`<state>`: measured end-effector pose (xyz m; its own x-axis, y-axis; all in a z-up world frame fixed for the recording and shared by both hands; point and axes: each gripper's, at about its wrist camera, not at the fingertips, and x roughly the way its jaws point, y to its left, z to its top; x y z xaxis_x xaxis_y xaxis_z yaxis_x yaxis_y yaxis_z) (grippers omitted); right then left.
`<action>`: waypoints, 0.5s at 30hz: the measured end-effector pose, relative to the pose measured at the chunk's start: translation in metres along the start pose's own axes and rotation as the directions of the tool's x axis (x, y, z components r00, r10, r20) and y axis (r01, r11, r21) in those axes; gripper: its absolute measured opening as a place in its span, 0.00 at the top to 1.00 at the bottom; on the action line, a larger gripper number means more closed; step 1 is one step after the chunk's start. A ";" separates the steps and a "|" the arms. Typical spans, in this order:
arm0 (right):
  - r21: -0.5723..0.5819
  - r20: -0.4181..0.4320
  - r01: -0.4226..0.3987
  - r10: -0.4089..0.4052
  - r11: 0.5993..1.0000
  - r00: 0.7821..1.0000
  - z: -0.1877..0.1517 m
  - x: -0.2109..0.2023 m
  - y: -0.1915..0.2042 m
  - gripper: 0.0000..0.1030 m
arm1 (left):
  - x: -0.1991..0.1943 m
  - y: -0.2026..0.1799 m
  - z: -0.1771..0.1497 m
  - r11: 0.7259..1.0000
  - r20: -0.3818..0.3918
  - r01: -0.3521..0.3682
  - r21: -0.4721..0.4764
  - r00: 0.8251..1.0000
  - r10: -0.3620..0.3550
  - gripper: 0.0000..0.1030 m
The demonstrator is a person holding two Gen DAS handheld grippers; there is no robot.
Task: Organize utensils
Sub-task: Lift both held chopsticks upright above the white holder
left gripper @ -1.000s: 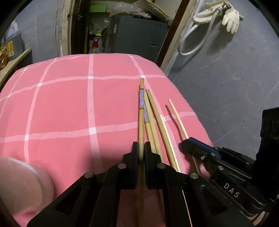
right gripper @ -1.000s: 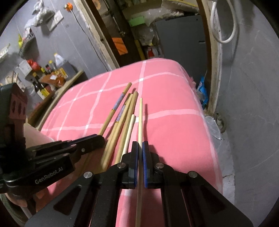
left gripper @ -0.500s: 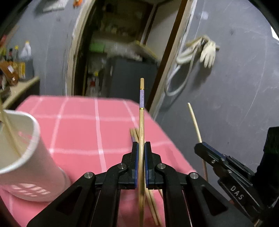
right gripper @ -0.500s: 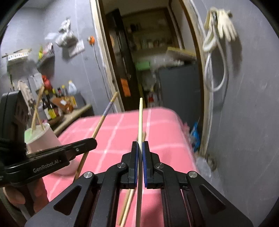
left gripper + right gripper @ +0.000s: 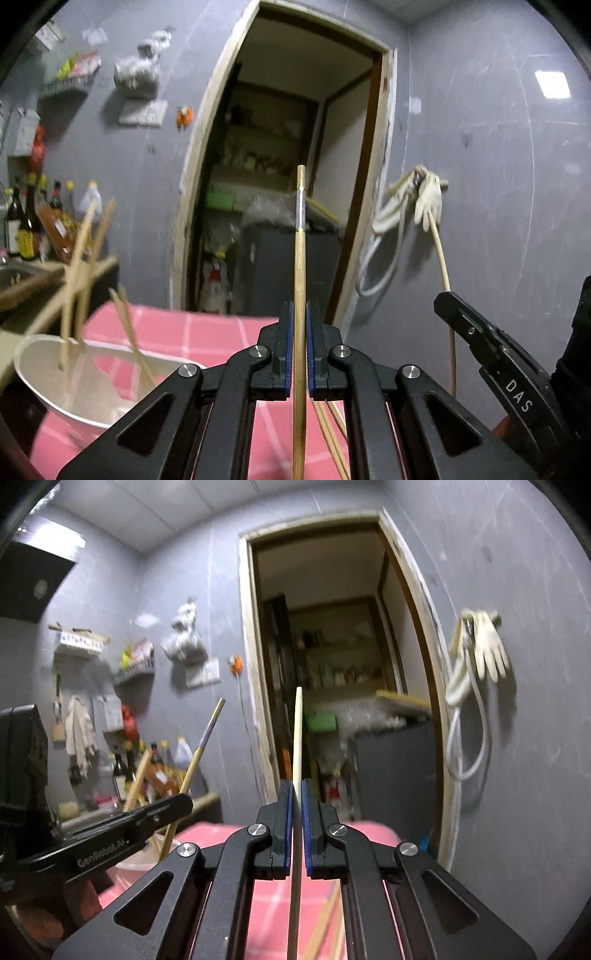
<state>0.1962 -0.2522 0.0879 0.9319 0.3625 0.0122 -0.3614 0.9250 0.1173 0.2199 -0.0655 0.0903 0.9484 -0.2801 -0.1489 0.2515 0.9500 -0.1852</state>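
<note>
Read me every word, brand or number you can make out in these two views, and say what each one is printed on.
"DAS": on the right tool, seen from the left wrist view.
"GenRobot.AI": on the left tool, seen from the right wrist view.
Labels on the bottles and the wall papers: too blurred to read.

Both my wrist views look level along their jaws, sharing the doorway [image 5: 295,155] [image 5: 332,657] and hanging glove [image 5: 428,199] [image 5: 487,650].

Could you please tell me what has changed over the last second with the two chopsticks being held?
Both were lifted off the pink cloth and tipped upright: the left hand-held gripper raised the banded chopstick, the right hand-held gripper the pale chopstick. The white cup of chopsticks came into view. Both grips stayed shut; other chopsticks remain on the cloth.
</note>
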 end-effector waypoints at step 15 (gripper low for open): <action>0.047 0.156 -0.173 0.163 0.984 0.974 0.018 0.038 0.067 0.97 | -0.057 0.073 0.028 0.992 0.167 -0.118 -0.033 0.978 0.122 0.96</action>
<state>0.2082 -0.1784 0.1136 0.8536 0.4865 0.1861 -0.5149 0.8422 0.1601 0.1901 0.0239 0.1124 0.9908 -0.1349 -0.0057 0.1312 0.9714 -0.1978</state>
